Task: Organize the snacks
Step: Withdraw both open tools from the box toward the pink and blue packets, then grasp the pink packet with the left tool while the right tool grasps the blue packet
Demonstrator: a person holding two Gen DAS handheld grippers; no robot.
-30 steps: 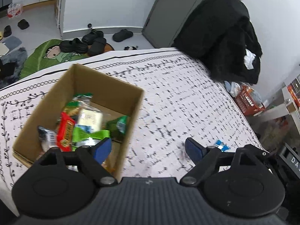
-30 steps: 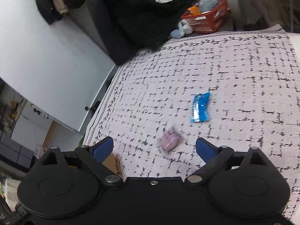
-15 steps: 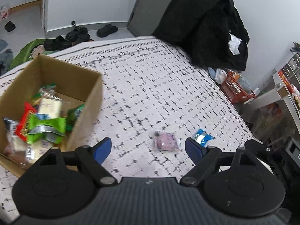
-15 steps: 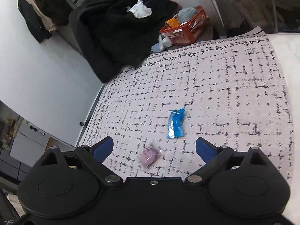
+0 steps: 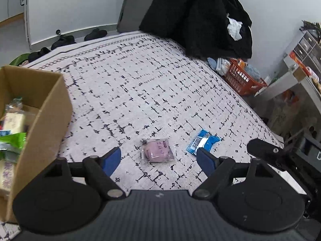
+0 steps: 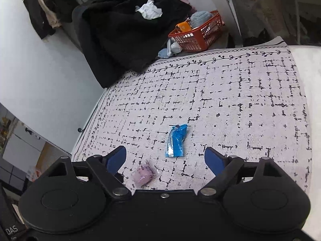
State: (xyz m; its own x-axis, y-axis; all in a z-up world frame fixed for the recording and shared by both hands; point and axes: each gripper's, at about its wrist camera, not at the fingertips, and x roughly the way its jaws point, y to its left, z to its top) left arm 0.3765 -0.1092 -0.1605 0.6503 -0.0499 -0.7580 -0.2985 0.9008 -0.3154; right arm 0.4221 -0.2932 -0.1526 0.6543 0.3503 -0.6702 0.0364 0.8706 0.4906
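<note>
1. While both of my tools hang over the patterned cloth, the left gripper (image 5: 158, 161) has its jaws spread wide with nothing between them, and the right gripper (image 6: 166, 159) is spread and empty too.
2. Nearest the left gripper lies the pink snack packet (image 5: 157, 150), flat on the cloth just ahead of its blue pads. I judge it light, soft and crinkly, so I would pinch across the padded middle rather than the thin sealed edge.
3. Just beside it, not touching, lies the blue snack wrapper (image 6: 175, 140), lined up between the right gripper's fingers. It looks slim, glossy and likely slippery; I would take it across its short width near the centre.
4. To the left stands the cardboard box (image 5: 43, 108), open-topped and already holding several packets. Both loose snacks are well apart from it.
5. Everything rests on a white cloth with a black grid print (image 6: 230, 104), seemingly soft.
6. Beyond its far edge sit an orange basket (image 6: 198, 35), a heap of black clothing (image 5: 200, 16), shoes on the floor (image 5: 64, 40) and pale walls.
</note>
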